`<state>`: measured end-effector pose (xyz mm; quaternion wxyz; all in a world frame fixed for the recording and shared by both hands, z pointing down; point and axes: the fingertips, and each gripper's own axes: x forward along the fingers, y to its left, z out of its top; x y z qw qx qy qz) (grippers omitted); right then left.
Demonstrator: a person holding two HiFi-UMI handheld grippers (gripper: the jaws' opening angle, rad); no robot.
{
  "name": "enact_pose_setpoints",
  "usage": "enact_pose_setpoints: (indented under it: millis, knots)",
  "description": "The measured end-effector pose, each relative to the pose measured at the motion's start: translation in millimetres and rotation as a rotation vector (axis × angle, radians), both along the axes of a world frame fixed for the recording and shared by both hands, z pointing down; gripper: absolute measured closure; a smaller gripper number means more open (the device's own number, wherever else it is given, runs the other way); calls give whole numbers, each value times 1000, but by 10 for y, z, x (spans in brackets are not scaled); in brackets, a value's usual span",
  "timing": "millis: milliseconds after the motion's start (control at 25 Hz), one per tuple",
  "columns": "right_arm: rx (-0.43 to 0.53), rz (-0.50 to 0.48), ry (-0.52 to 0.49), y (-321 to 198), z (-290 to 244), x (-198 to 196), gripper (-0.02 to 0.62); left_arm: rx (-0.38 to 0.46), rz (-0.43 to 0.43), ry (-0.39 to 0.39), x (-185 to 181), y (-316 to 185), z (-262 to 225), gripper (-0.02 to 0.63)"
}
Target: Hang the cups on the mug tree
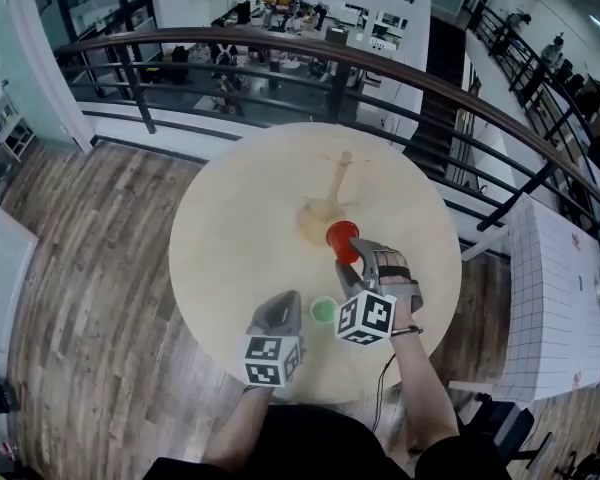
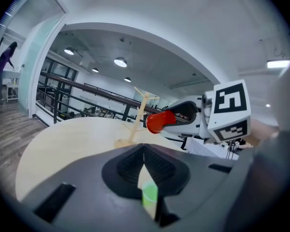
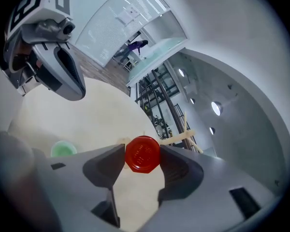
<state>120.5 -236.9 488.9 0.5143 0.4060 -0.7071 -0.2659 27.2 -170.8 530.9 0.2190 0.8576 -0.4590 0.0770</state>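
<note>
A wooden mug tree (image 1: 332, 182) stands past the middle of the round pale table (image 1: 230, 228). My right gripper (image 1: 349, 259) is shut on a red cup (image 1: 342, 239), held just in front of the tree's base. In the right gripper view the cup's base (image 3: 142, 153) sits pinched between both pads, with the tree's pegs (image 3: 181, 137) behind it. A green cup (image 1: 323, 311) rests on the table between the two grippers. My left gripper (image 1: 283, 308) hovers beside it, shut and empty. The left gripper view shows the red cup (image 2: 159, 121) next to the tree (image 2: 140, 114).
The table's near edge lies right under both grippers. A dark metal railing (image 1: 280, 53) curves behind the table over a drop to a lower floor. A white gridded surface (image 1: 555, 298) stands to the right. A thin cable (image 1: 382, 388) hangs from the right gripper.
</note>
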Motion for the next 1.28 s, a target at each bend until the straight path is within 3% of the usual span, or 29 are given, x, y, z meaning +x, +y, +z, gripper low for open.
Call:
enact_pose_setpoints:
  millis: [520,840,1280]
  knots:
    - [30,-11,28,-533,-116,-4,360,3,-64,-12,-300,-53,-36,594]
    - [-10,12,78,-953,181,-29,360,-17,-96,-8,-546,-93,69,594]
    - [-31,8,77,-1034,311,-1,358,-44,-138,-11,-685,-23,136,594]
